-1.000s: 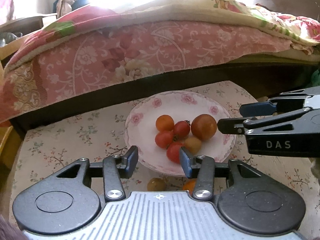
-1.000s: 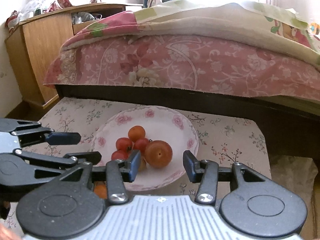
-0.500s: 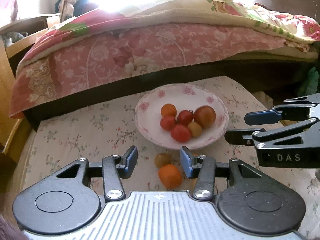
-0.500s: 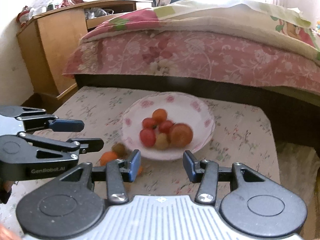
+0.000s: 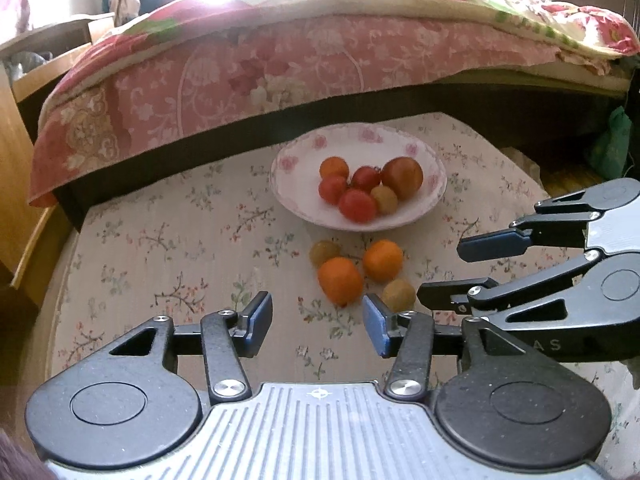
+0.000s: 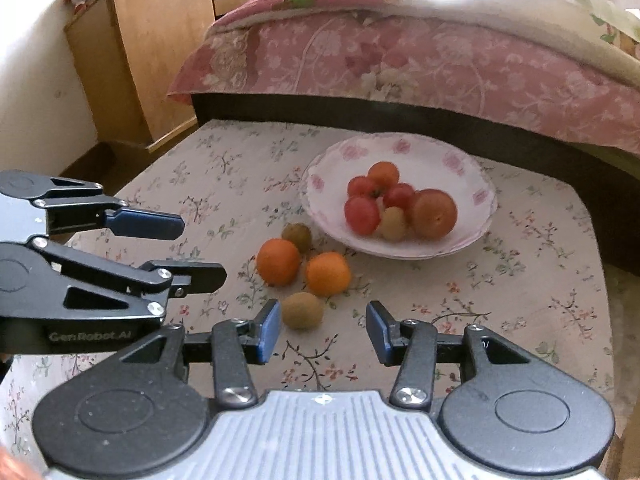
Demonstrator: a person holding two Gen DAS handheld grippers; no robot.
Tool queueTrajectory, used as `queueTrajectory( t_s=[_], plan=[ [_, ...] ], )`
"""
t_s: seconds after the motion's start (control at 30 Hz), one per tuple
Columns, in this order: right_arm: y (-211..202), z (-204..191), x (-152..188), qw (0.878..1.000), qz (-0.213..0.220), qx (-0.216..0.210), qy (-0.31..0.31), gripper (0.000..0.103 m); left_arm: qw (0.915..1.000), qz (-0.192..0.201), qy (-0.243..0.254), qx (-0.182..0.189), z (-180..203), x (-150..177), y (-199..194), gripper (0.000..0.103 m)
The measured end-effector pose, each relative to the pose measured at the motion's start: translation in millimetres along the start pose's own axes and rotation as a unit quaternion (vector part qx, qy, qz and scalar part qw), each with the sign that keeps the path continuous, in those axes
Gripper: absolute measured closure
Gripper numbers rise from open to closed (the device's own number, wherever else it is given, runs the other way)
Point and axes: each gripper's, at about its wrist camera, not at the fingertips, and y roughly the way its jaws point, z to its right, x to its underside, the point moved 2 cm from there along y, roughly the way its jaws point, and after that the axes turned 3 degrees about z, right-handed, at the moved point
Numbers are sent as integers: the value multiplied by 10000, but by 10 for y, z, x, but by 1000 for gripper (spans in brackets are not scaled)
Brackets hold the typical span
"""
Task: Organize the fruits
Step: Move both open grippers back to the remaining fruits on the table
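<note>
A white flowered plate [image 5: 432, 196] [image 6: 452, 160] on the floral table holds several red and orange tomatoes and a larger reddish fruit [image 5: 402, 177] [image 6: 435, 213]. In front of it lie two oranges [image 5: 340, 280] [image 5: 383, 260] [image 6: 278, 261] [image 6: 328, 273] and two brown kiwis [image 5: 325, 251] [image 5: 398, 295] [image 6: 302, 310] [image 6: 297, 235]. My left gripper [image 5: 318, 326] [image 6: 200, 250] is open, just short of the near orange. My right gripper [image 6: 323, 330] [image 5: 456, 270] is open too, with the near kiwi just ahead of its left finger. Neither holds anything.
A bed with a pink floral cover [image 5: 280, 52] [image 6: 420, 56] runs along the table's far side. A wooden cabinet [image 6: 148, 52] stands at the left. The table's edges [image 6: 596, 240] fall off right and left of the fruit.
Both grippers have pulled back and up from the plate. The loose oranges and kiwis in front of it have come into full view. Jaws stayed open.
</note>
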Motion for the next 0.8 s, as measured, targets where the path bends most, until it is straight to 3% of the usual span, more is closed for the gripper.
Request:
queueTrajectory(
  t_s=[0.47,0.53,0.63,0.8],
  plan=[
    [326,-97,14,9995,-185,-223,-141,57,9998,-168,-138,0,-137,182,70,45],
    [347,-107,10,9994,-196,-220,-166,59,9997,-178,-155,7,-146,190,82,45],
    [376,-113,22,9993,-238,-200,-191,72,9997,-187,-159,24,-136,183,97,44],
    [329,-93,41,9991,-266,-232,-236,72,9997,-191,-132,69,-106,164,158,44]
  ],
)
